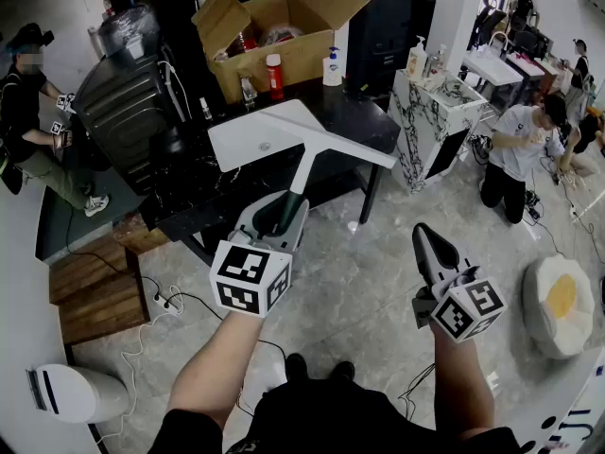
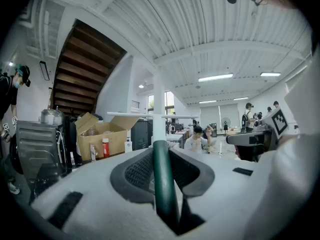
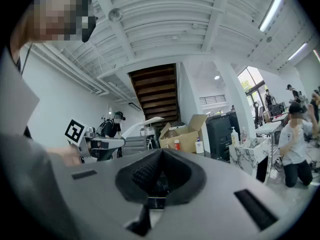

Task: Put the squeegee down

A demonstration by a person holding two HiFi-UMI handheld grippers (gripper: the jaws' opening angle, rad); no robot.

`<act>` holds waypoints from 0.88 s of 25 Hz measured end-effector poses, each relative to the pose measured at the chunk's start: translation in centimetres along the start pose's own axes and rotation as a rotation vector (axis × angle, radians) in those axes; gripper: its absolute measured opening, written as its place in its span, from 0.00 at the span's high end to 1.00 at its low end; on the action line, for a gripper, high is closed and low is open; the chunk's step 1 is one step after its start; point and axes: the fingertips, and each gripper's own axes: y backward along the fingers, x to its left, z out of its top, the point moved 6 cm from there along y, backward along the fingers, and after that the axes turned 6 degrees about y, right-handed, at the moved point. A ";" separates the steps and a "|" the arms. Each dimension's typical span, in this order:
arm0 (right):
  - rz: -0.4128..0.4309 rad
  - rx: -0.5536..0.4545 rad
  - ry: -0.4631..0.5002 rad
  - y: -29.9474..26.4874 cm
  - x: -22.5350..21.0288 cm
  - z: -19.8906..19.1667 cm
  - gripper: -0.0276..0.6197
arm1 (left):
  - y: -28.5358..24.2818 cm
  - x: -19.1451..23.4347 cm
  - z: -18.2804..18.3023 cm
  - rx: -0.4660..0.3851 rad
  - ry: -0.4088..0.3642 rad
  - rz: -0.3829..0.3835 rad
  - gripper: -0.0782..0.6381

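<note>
Left claw (image 1: 280,212) clamped on the squeegee's (image 1: 301,136) green handle, holding it level in the air, right claw (image 1: 423,237) closed and empty over the floor, white blade above near edge of dark bench (image 1: 364,121), cardboard box (image 1: 284,36) behind it, red bottle (image 1: 274,76) beside the box.

White squeegee (image 1: 284,132), green handle (image 2: 163,184), black table (image 1: 371,121)

squeegee (image 1: 276,130) handle end hidden inside left claw (image 1: 282,206)
</note>
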 end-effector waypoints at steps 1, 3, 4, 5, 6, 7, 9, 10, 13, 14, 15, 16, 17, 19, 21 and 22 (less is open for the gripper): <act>0.002 -0.006 0.009 0.0 -0.1 0.3 0.95 | -0.2 -0.3 0.3 -0.010 0.003 0.000 0.75; 0.007 -0.014 0.023 0.2 -0.3 0.7 0.95 | -0.4 -1.0 0.8 -0.027 0.012 0.001 0.75; 0.010 -0.014 0.026 0.3 -0.4 0.7 0.95 | -0.4 -1.3 0.9 -0.032 0.020 0.002 0.75; 0.012 -0.013 0.026 0.5 -0.4 0.6 0.95 | -0.4 -1.6 0.8 -0.035 0.031 0.003 0.75; 0.012 -0.012 0.023 0.8 -0.6 0.4 0.95 | -0.3 -2.0 0.6 -0.037 0.043 0.005 0.75; 0.012 -0.011 0.017 1.2 -0.7 0.2 0.95 | -0.2 -2.3 0.4 -0.038 0.055 0.009 0.75; 0.009 -0.010 0.001 1.9 -1.2 -0.1 0.95 | 0.1 -3.0 -0.3 -0.037 0.069 0.027 0.75; 0.008 -0.009 -0.007 2.3 -1.4 -0.3 0.95 | 0.2 -3.3 -0.7 -0.034 0.070 0.037 0.75; 0.015 0.013 -0.022 3.8 -2.3 -1.3 0.95 | 0.7 -4.5 -2.5 -0.010 0.061 0.060 0.75; 0.018 0.023 -0.025 4.4 -2.7 -1.6 0.95 | 0.8 -4.8 -3.1 0.000 0.058 0.066 0.75; 0.018 0.030 -0.028 4.9 -3.1 -1.9 0.95 | 0.9 -5.1 -3.6 0.009 0.059 0.073 0.75; 0.016 0.032 -0.035 5.5 -3.6 -2.1 0.95 | 1.0 -5.3 -4.0 0.015 0.064 0.081 0.75; 0.015 0.030 -0.044 6.0 -4.1 -2.3 0.95 | 1.0 -5.6 -4.3 0.018 0.071 0.088 0.75; 0.016 0.023 -0.065 7.2 -4.9 -2.4 0.95 | 1.1 -6.3 -4.6 0.023 0.078 0.097 0.75; 0.013 0.019 -0.082 8.1 -5.6 -2.6 0.95 | 1.3 -7.2 -4.9 0.025 0.075 0.100 0.75; 0.012 0.019 -0.093 8.4 -6.0 -2.8 0.95 | 1.3 -7.5 -4.9 0.024 0.074 0.101 0.75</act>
